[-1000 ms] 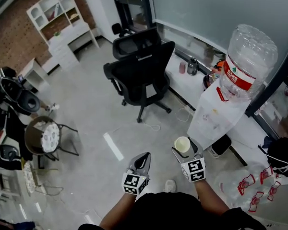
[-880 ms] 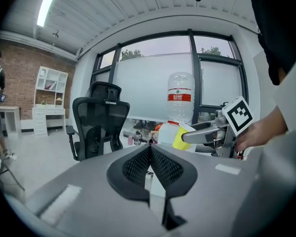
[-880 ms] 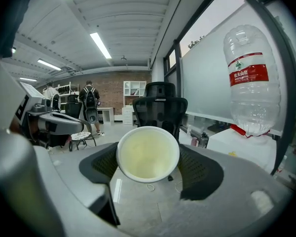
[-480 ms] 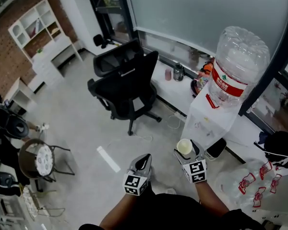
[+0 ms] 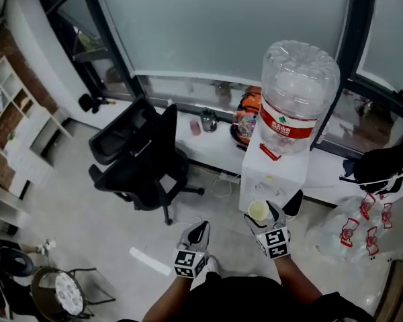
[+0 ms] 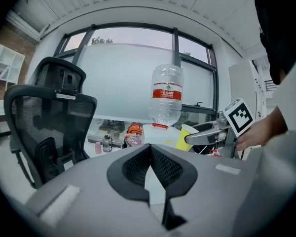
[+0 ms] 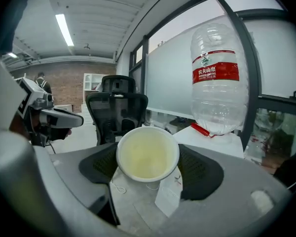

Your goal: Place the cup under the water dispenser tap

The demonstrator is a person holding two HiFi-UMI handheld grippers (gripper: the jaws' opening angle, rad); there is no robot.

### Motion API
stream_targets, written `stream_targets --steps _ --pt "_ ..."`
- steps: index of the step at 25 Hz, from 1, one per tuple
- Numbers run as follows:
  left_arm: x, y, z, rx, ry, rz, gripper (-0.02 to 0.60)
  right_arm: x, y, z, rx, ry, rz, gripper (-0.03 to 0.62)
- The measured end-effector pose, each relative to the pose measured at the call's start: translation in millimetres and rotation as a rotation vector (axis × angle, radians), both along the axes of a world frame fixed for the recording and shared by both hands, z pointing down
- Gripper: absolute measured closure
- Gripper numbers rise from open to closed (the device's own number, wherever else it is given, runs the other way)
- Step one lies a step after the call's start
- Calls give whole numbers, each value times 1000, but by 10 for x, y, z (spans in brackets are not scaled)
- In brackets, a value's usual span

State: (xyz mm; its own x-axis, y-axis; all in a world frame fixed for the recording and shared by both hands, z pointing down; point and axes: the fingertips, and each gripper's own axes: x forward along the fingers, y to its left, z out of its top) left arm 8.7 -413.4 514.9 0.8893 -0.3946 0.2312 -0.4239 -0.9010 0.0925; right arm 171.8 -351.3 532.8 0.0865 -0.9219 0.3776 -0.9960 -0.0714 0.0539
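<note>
- Gripping the cup (image 7: 147, 154) by its wall, the right gripper (image 5: 262, 214) has one jaw on either side. The jaws stand wide only because the cup is wide.
- The cup sits mouth up, and its pale yellow inside looks empty. We read the side grip as a way to keep the rim free and the cup upright for filling.
- The left gripper (image 5: 199, 231) has its jaws closed together on nothing. It hangs low beside the right one, apart from the cup. We judge it idle and simply out of the way.
- The cup is in the air, just in front of the white face of the water dispenser (image 5: 267, 180). From the head view we see it near that face, with no contact that we can make out.
- The cup is not yet under a tap. The taps themselves are too small for us to pick out.
- An upturned clear bottle (image 5: 297, 89) with a red label stands on top of the dispenser. We cannot read its water level.
- Further out, a black office chair (image 5: 142, 158) stands left of the dispenser. A low sill (image 5: 211, 136) with small items runs under the window behind it. Bags (image 5: 363, 230) with red print lie on the floor at right.
- Our judgement is that this is the approach stage. The next move calls for bringing the cup in level beneath the spout.
- The risks we see are a squeeze hard enough to crumple the thin wall, or the rim knocking the dispenser front.
</note>
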Motion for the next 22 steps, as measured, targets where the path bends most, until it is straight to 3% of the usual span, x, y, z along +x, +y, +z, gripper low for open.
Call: stream_targets --steps 14,22 --pt "292 -403 266 -27 -41 316 565 233 279 275 -67 8 353 229" --pt "776 -376 486 -30 -70 383 565 499 456 610 -117 -24 439 229"
